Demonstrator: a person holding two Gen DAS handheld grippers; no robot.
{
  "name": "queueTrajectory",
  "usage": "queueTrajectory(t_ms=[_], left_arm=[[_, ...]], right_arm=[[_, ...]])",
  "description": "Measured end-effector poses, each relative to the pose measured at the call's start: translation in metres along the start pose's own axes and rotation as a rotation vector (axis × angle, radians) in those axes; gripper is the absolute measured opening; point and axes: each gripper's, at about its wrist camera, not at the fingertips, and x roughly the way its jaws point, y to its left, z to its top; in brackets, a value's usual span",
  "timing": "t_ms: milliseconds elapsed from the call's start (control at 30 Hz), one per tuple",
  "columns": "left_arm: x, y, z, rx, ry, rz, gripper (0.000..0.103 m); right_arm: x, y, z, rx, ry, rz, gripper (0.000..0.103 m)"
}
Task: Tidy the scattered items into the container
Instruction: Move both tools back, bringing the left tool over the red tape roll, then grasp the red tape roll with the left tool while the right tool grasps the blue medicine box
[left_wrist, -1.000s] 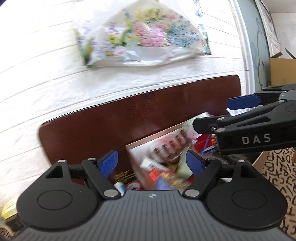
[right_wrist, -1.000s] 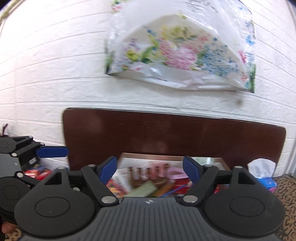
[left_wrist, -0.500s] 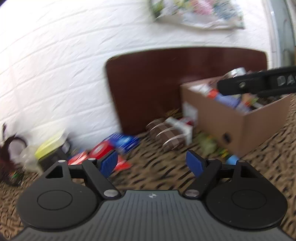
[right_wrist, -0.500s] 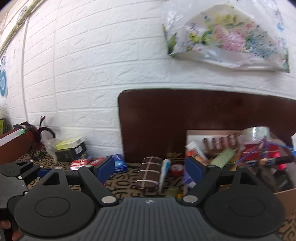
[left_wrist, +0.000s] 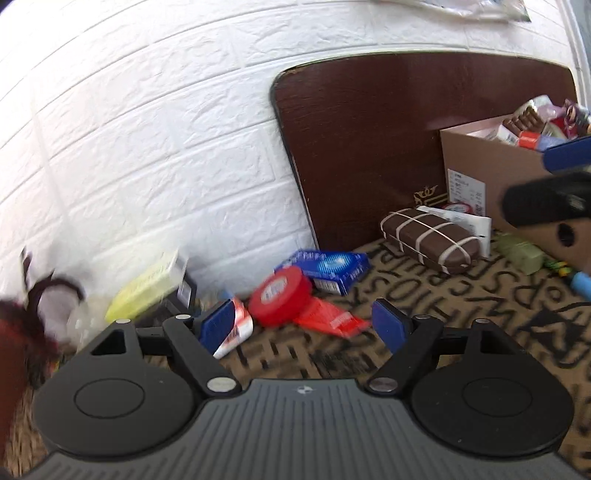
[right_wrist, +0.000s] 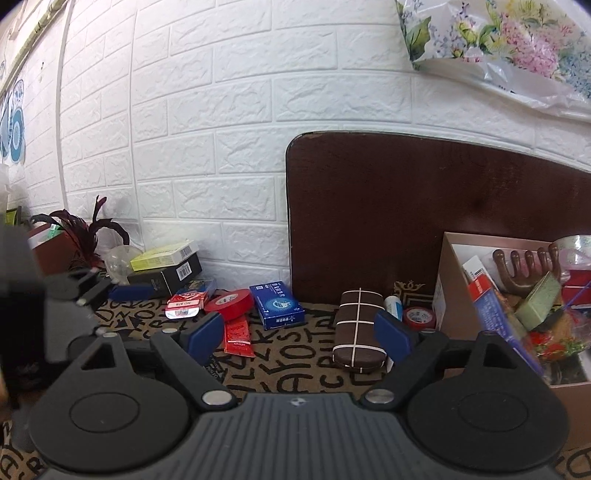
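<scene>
Left gripper (left_wrist: 304, 325): jaws wide, empty. Red tape roll (left_wrist: 279, 295) on patterned mat (left_wrist: 461, 317) dead ahead, just beyond tips, lying tilted; left is nearer hand.

Right gripper (right_wrist: 299, 334): jaws opening, nothing between. Brown case (right_wrist: 357, 328) ahead-right, long axis pointing away from tool. Cardboard box (right_wrist: 448, 295) on right, already part-filled.

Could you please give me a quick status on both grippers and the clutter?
Left gripper open, empty. Right gripper opening, empty. Red tape roll, blue box and brown case on the mat, outside the cardboard box. Nothing in the way.
</scene>
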Motion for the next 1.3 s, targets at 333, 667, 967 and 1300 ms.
queueTrajectory(t_ms=[333,667,967,1300], left_arm=[[0.064,0.005,-0.008,0.122,0.034,-0.112,0.073],[0.092,0.020,-0.012,0.060,0.094,-0.133,0.065],[0.097,0.030,-0.010,0.008,0.097,-0.112,0.032],[0.072,0.062,-0.018,-0.093,0.078,-0.147,0.032]], right_arm=[[0.028,-0.018,0.000,0.035,0.020,-0.030,0.091],[0.052,-0.024,-0.001,0.035,0.031,-0.035,0.092],[0.070,-0.031,0.003,0.029,0.036,-0.035,0.092],[0.148,-0.010,0.016,-0.054,0.100,0.097,0.092]])
